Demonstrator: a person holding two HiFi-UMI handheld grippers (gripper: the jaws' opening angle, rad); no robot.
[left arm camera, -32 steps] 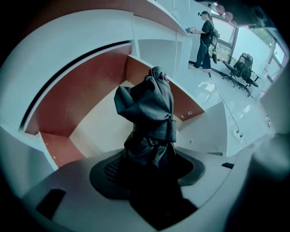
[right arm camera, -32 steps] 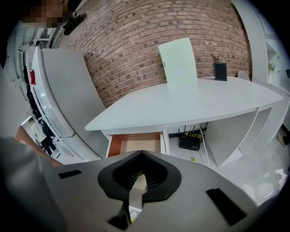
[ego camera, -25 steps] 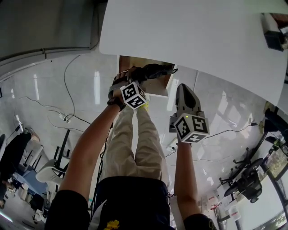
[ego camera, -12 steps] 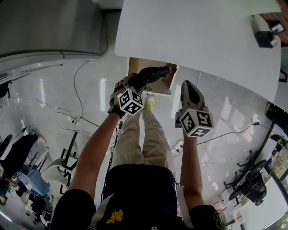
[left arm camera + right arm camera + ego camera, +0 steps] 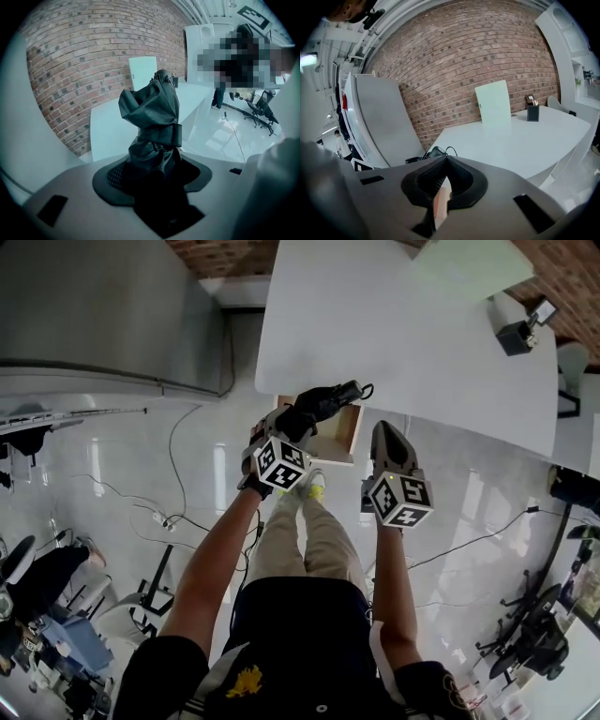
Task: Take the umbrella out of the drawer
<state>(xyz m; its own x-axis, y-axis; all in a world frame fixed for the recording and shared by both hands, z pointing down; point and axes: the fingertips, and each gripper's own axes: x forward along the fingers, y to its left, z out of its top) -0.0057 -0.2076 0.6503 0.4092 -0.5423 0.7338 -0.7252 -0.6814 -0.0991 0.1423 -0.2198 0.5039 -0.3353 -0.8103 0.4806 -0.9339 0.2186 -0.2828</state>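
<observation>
A folded black umbrella [image 5: 152, 110] is clamped in the left tool [image 5: 152, 164], its lower body pinched between the pads and its bunched canopy standing up past them. It is held in the air above the open wooden drawer [image 5: 343, 433], clear of it, at the edge of the white tabletop [image 5: 422, 324].

The right tool [image 5: 439, 177] is seen with its jaws drawn together and nothing between them; it is held beside the drawer.

The umbrella is judged light. Its cloth is likely soft and somewhat slick, and it is loosely gathered over what is presumably a stiff shaft and ribs. A firm hold is best taken on the body near the closing strap [image 5: 164, 136], where the folds are bound tight, not on the loose canopy, which could slide or crush. The present grip sits just below that strap.

Compared with a second ago, both tools are seen higher, and the umbrella is lifted further out of the drawer. The same clamp is kept on it. The right tool's jaws are unchanged.
</observation>
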